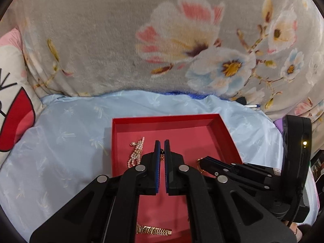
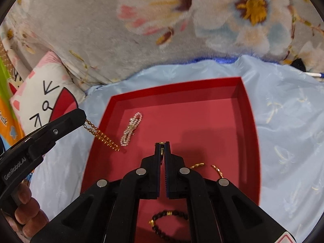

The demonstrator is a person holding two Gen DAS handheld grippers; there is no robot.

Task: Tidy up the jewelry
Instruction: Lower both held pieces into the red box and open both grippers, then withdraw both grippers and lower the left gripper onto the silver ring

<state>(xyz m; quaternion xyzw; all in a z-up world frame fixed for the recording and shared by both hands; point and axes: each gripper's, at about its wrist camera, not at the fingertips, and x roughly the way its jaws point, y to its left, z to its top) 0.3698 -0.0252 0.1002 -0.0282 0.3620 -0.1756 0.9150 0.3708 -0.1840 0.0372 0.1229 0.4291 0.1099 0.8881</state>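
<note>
A red tray (image 1: 166,119) (image 2: 178,85) lies on a light blue cloth. In it lie a pearl strand (image 1: 136,151) (image 2: 131,128), a gold band (image 1: 154,231), a dark bead bracelet (image 2: 168,216) and gold rings (image 2: 217,170). My left gripper (image 1: 162,143) is shut on a gold chain (image 2: 102,136); in the right wrist view the gripper (image 2: 82,119) sits at the tray's left rim and the chain hangs from it into the tray. My right gripper (image 2: 162,144) is shut on a small gold piece (image 2: 162,150) above the tray's middle. It also shows in the left wrist view (image 1: 202,160).
A grey floral blanket (image 1: 162,40) rises behind the cloth (image 1: 60,141). A cartoon cat cushion (image 2: 46,97) lies at the left. A white pen (image 2: 314,74) lies at the far right. A hand (image 2: 24,206) holds the left gripper's handle.
</note>
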